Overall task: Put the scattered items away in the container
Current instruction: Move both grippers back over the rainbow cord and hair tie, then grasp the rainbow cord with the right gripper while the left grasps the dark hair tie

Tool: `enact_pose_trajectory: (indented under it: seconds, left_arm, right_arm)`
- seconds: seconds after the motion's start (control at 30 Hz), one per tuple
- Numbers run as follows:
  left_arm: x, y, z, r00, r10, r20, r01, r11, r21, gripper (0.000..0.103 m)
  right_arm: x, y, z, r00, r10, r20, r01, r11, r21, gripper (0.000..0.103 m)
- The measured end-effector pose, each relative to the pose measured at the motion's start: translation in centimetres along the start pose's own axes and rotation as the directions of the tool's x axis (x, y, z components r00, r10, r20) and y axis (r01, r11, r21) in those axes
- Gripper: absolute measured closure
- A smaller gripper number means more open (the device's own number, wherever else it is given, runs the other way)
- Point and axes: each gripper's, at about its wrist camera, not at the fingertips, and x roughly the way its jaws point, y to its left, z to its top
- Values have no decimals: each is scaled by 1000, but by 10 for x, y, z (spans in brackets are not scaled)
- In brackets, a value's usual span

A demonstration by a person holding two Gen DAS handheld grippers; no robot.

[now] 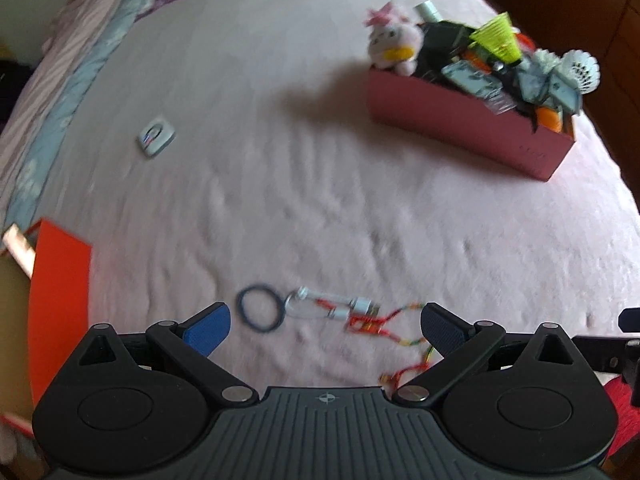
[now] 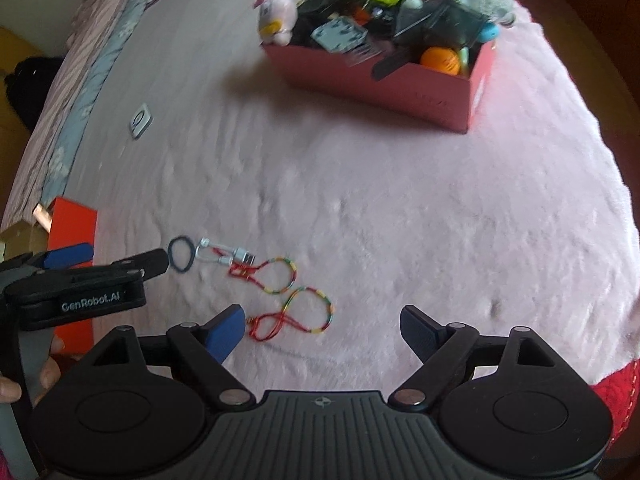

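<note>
Presently, on the bed:

Surface: a pale pink fuzzy blanket (image 1: pixel 320 200) covers the bed; folded striped and blue bedding lies along its far left edge.

Container: a pink box (image 1: pixel 460 128) sits far right on the blanket, piled above its rim.

Box contents: a plush toy (image 1: pixel 394 42) at the left end, a yellow-green shuttlecock (image 1: pixel 496 36), a white shuttlecock (image 1: pixel 582 70), an orange ball (image 2: pixel 440 60), cards and dark items heaped between.

Hair tie: a dark blue loop (image 1: pixel 260 307) lies flat just ahead of the left tongs, touching the clip beside it.

Clip: a silver carabiner (image 1: pixel 316 306) with short metal plugs and red cord attached, right of the hair tie.

Bracelets: two red, yellow and green braided cords (image 2: pixel 280 276) lie looped on the blanket, one nearer the right tongs (image 2: pixel 322 332).

Small tag: a white flat piece (image 1: pixel 157 136) lies alone, well apart to the left.

Red board: a flat orange-red panel (image 1: pixel 60 300) rests at the near left edge of the bed.

Left tongs (image 1: pixel 326 326): spread wide, nothing between the blue pads, low over the hair tie and clip.

Right tongs: spread wide, empty, just beside the nearer bracelet.

Path to box: bare blanket.
</note>
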Motion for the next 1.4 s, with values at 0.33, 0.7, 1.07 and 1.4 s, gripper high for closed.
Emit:
enact_pose_trajectory:
  seconds: [0.33, 0.7, 1.07, 1.4]
  left_arm:
    - [1, 28, -77, 989, 75, -124, -93, 985, -145, 1]
    - [36, 68, -98, 989, 33, -142, -59, 981, -184, 1]
    - [73, 88, -112, 978, -68, -196, 34, 985, -170, 1]
    - [82, 101, -111, 982, -77, -170, 55, 990, -130, 1]
  right_arm:
    - [46, 23, -32, 998, 22, -63, -33, 982, -185, 22]
    - [91, 86, -45, 1000, -1, 24, 12, 896, -444, 35]
    - [165, 135, -26, 991, -129, 34, 127, 844, -521, 53]
    - [191, 129, -20, 978, -209, 13, 188, 849, -494, 63]
